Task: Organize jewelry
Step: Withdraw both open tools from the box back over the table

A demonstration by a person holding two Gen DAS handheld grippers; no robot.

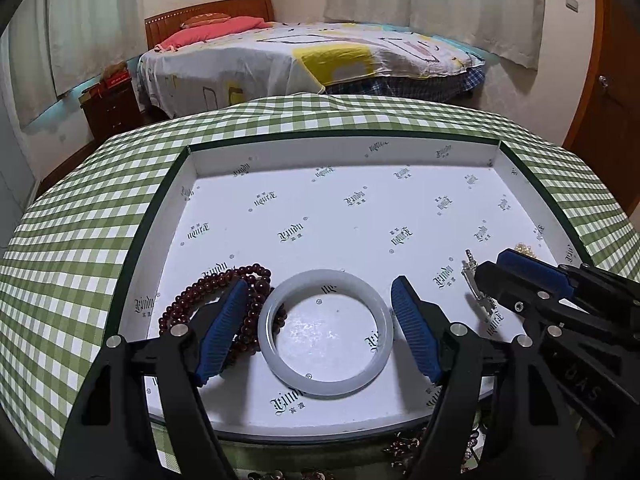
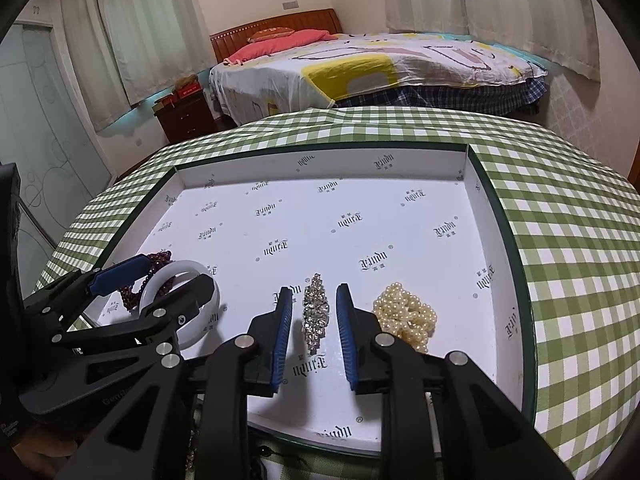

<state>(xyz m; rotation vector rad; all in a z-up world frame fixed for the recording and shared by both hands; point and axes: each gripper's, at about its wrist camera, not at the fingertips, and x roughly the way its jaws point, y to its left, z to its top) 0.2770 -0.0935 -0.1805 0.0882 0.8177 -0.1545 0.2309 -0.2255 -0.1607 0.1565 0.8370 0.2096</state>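
A white jade bangle (image 1: pixel 326 332) lies flat in the white printed box tray (image 1: pixel 340 152), between the open fingers of my left gripper (image 1: pixel 320 292), which touch nothing. A dark red bead string (image 1: pixel 224 292) lies against the bangle's left side. In the right wrist view my right gripper (image 2: pixel 312 296) is open, its fingers on either side of a rhinestone piece (image 2: pixel 316 312) lying in the tray (image 2: pixel 320 160). A heap of cream pearls (image 2: pixel 408 316) lies just right of it. The bangle (image 2: pixel 192 300) and left gripper (image 2: pixel 168 276) show at left.
The tray sits on a table with a green checked cloth (image 1: pixel 80 220). More bead jewelry (image 1: pixel 404 448) lies on the cloth in front of the tray's near rim. A bed (image 1: pixel 300 56) and a nightstand (image 1: pixel 108 104) stand beyond the table.
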